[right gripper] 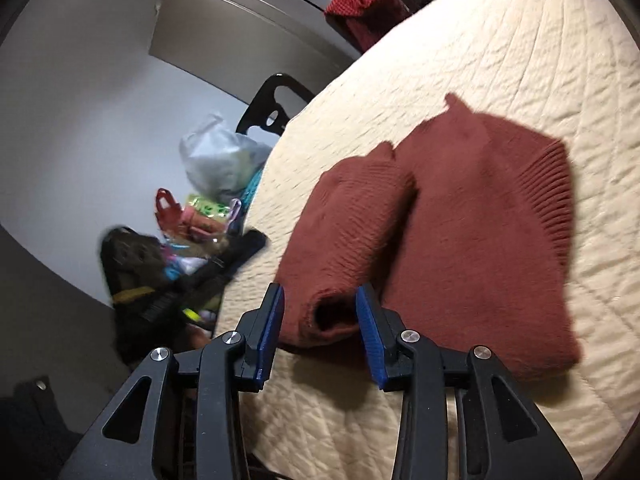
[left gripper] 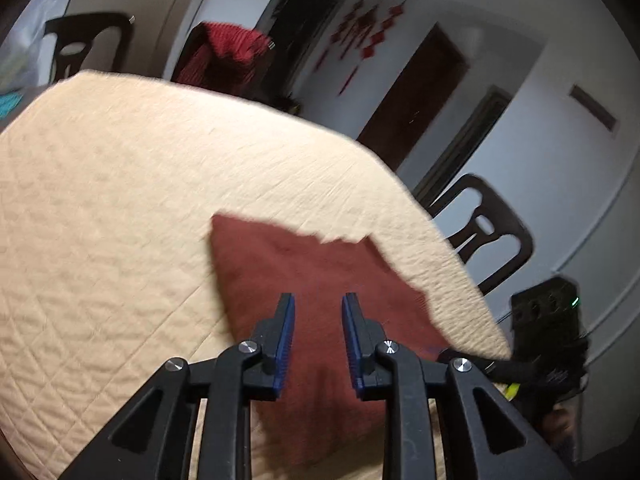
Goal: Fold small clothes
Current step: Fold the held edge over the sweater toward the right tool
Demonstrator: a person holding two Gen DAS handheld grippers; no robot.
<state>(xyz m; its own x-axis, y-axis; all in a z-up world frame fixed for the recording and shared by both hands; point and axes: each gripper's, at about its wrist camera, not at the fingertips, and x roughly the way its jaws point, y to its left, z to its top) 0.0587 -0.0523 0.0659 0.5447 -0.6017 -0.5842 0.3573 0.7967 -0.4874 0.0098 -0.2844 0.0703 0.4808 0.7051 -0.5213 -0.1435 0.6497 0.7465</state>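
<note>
A small rust-red knit sweater lies flat on a cream quilted table cover, one sleeve folded over its body with the cuff toward me. My right gripper is open, its blue-padded jaws on either side of the sleeve cuff, just above it. In the left wrist view the sweater lies near the table's right edge. My left gripper is open and empty, hovering over the sweater. The right gripper's black body shows at the right edge.
Dark chairs stand around the table; one has red cloth draped on it. A pile of bags and colourful items sits beside the table's left edge. The left gripper's body is near that edge.
</note>
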